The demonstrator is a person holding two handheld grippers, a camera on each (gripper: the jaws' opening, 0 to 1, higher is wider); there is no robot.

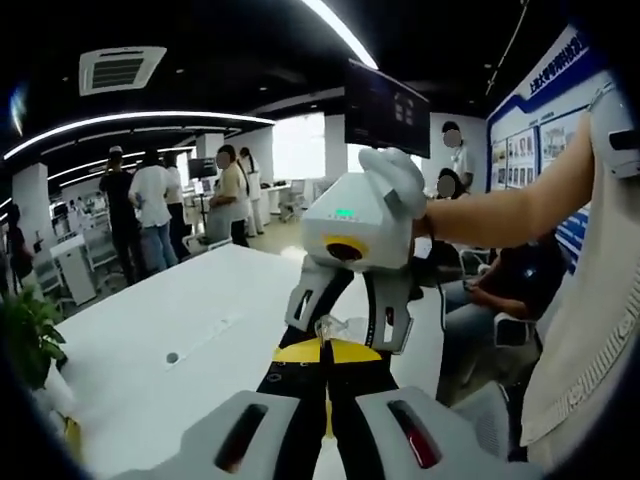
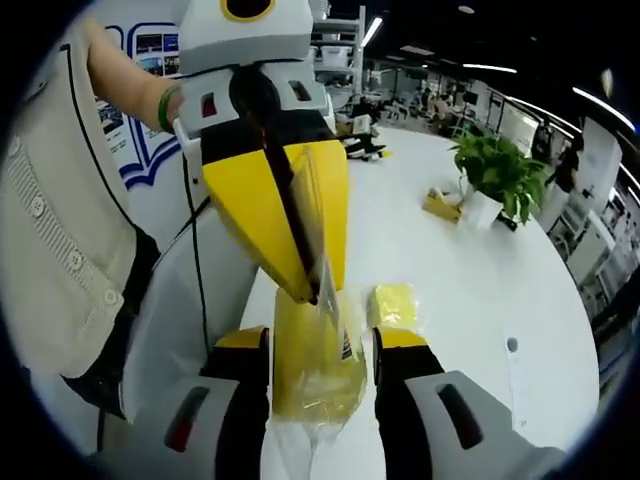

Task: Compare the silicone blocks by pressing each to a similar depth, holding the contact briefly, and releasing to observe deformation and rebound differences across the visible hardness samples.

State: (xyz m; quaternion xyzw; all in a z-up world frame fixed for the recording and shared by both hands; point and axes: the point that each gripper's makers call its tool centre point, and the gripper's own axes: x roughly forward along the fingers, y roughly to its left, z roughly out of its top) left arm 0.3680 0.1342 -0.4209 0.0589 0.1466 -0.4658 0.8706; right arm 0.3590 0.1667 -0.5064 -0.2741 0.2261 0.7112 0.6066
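Left gripper (image 2: 312,290) pinched the plastic bag (image 2: 318,370) | right gripper (image 2: 320,345) squeezed the bagged yellow block | white table (image 2: 480,290) below

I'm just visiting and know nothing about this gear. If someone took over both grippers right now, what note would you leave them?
Left gripper: jaws shut on the top of the clear bag.
Right gripper: jaws either side of the bagged yellow block; can't tell if they squeeze it.
Second yellow block lies on the white table.
Done: no finished press to be seen.
Left: probably free the block, then press, hold and release each one.
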